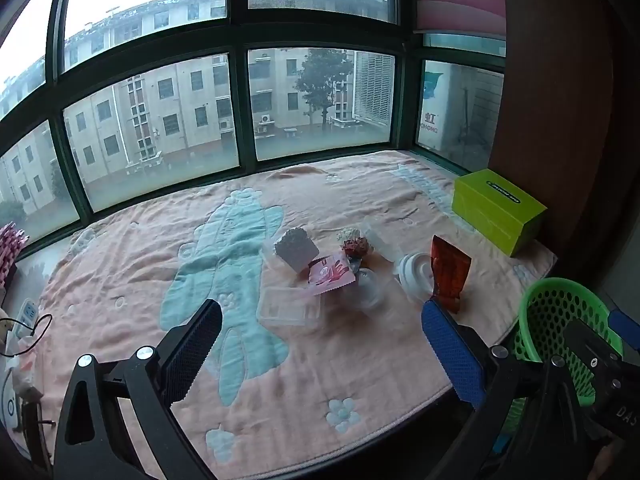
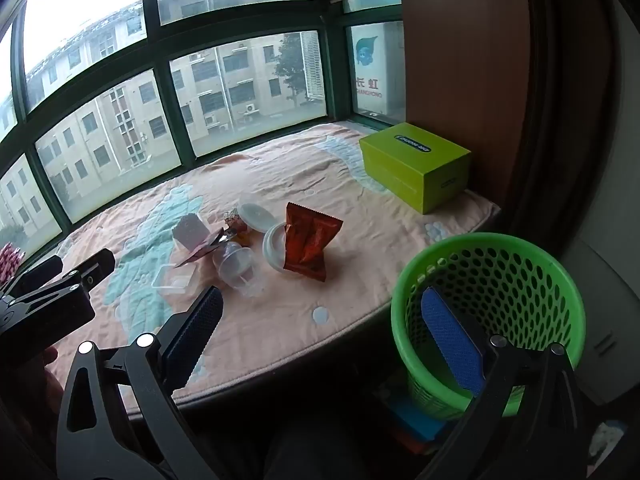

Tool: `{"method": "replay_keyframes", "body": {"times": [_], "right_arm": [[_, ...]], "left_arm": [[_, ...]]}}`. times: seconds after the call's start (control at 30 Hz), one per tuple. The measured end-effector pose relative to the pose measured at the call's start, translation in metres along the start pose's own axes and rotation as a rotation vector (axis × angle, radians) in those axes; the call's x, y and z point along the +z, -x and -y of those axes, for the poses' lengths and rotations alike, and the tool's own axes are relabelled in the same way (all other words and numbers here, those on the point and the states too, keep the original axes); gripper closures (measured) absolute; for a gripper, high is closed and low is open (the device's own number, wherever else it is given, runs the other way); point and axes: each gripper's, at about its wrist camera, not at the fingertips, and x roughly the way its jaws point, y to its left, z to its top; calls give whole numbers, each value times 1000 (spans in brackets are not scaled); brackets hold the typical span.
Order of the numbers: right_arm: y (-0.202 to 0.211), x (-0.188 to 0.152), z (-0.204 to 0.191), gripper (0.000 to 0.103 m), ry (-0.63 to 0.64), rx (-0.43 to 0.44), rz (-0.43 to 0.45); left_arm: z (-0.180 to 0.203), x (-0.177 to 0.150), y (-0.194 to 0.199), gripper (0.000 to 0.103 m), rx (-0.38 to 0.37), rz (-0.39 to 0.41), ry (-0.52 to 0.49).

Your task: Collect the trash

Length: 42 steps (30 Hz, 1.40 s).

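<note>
Holding both grippers spread and empty, I hover at the near edge of the blanket [image 1: 120, 264], short of the trash. My left gripper [image 1: 320, 344] faces the pile head on; my right gripper [image 2: 324, 336] hangs beside the green bin [image 2: 488, 304], one finger in line with its rim.

The trash sits in one cluster, left of the bin and up on the blanket: the red wrapper [image 2: 310, 246] is nearest the bin, standing crumpled against a white lid [image 2: 274, 252]. Farther from the bin lie a clear cup [image 2: 238, 266] on its side, a flat clear tray [image 2: 174, 280], a pink sachet [image 1: 330, 274] and a white foam block [image 1: 296, 250]. A lime box [image 2: 416, 166] rests beyond the bin by the wall; I judge it is not trash.

The bin stands just off the blanket's edge, below it, which I take as deliberate: each piece needs only a short carry and a drop. Nothing is collected yet, as far as I can see into the bin. The wrapper looks the easiest first pinch.
</note>
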Motion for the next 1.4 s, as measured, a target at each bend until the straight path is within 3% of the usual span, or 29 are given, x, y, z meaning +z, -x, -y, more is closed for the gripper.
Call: {"method": "replay_keyframes", "body": {"times": [1.4], "right_arm": [[-5,-3,3,5,-23,21,-14]], "left_arm": [[-1,-2,-6,6,22,-13,-4]]}}
